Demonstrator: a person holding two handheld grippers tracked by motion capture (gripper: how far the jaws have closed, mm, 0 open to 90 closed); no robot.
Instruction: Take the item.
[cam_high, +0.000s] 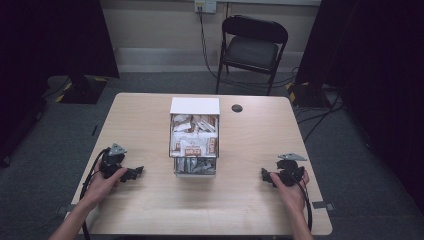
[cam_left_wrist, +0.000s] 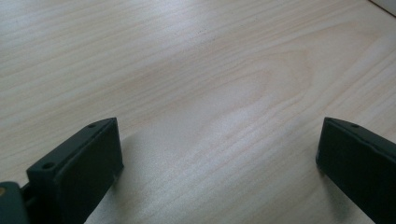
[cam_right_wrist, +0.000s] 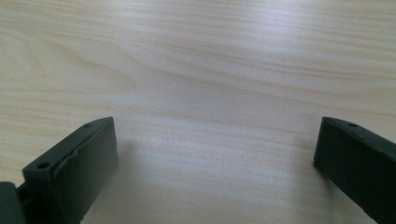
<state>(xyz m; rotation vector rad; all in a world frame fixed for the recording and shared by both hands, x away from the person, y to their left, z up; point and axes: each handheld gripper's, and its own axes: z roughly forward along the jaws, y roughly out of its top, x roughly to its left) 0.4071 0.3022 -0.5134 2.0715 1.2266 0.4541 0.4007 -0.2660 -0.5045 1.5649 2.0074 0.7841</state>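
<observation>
A clear box (cam_high: 194, 144) with a white lid part at its far end stands in the middle of the light wooden table (cam_high: 150, 210); it holds several brown and white packets. My left gripper (cam_high: 137, 172) rests on the table to the box's left, held by a hand, jaws wide apart over bare wood. My right gripper (cam_high: 264, 176) rests to the box's right, also held by a hand, jaws wide apart. In the left gripper view the left gripper (cam_left_wrist: 219, 154) has nothing between its jaws. In the right gripper view the right gripper (cam_right_wrist: 217, 154) likewise faces plain tabletop.
A small black round disc (cam_high: 237, 108) lies on the table behind the box. A black folding chair (cam_high: 252, 50) stands beyond the far edge. Dark curtains and stands flank the table. Cables run across the grey floor.
</observation>
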